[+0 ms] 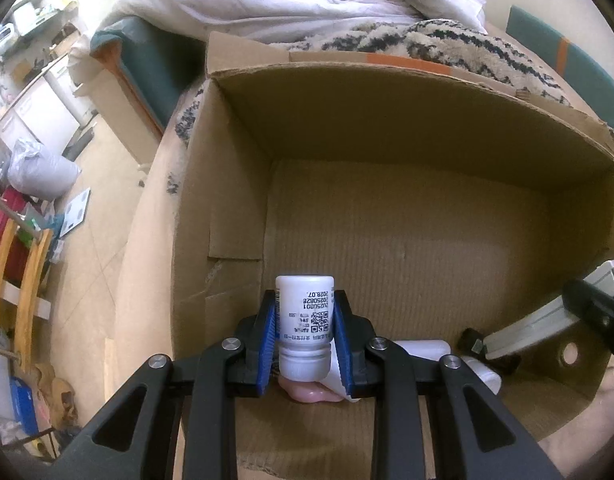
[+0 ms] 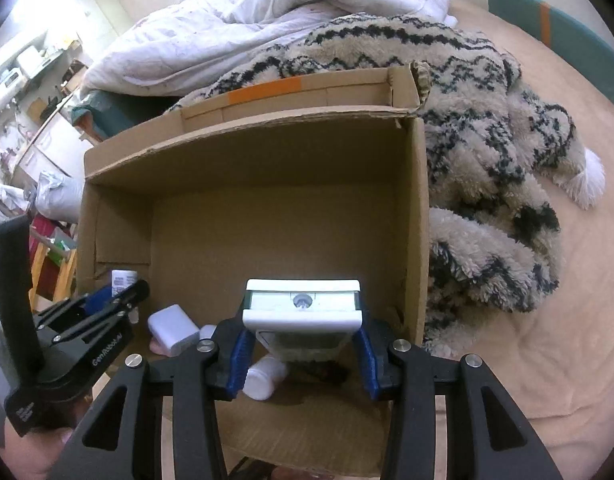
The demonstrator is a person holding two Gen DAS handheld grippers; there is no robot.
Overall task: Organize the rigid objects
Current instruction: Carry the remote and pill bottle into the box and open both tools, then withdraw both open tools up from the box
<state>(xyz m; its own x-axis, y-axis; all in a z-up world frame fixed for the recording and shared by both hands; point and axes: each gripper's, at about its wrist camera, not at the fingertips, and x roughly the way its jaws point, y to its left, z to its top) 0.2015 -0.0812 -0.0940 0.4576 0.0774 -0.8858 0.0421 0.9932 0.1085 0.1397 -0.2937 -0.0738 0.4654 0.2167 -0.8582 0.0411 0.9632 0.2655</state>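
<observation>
My left gripper (image 1: 305,320) is shut on a white pill bottle (image 1: 305,324) with a printed label, held cap toward me over the near part of an open cardboard box (image 1: 387,208). My right gripper (image 2: 303,320) is shut on a white rectangular device (image 2: 303,304), held inside the same box (image 2: 267,200). In the box lie a white charger block (image 2: 173,330), a white bottle (image 2: 263,378), a pink object (image 1: 311,394) and a small dark item (image 1: 469,340). The left gripper also shows at the left of the right wrist view (image 2: 103,300).
The box sits on a beige bed. A patterned fleece blanket (image 2: 487,160) lies behind and to the right of it, with a white duvet (image 2: 267,12) beyond. The floor and cluttered shelves (image 1: 23,240) are off the bed's left side.
</observation>
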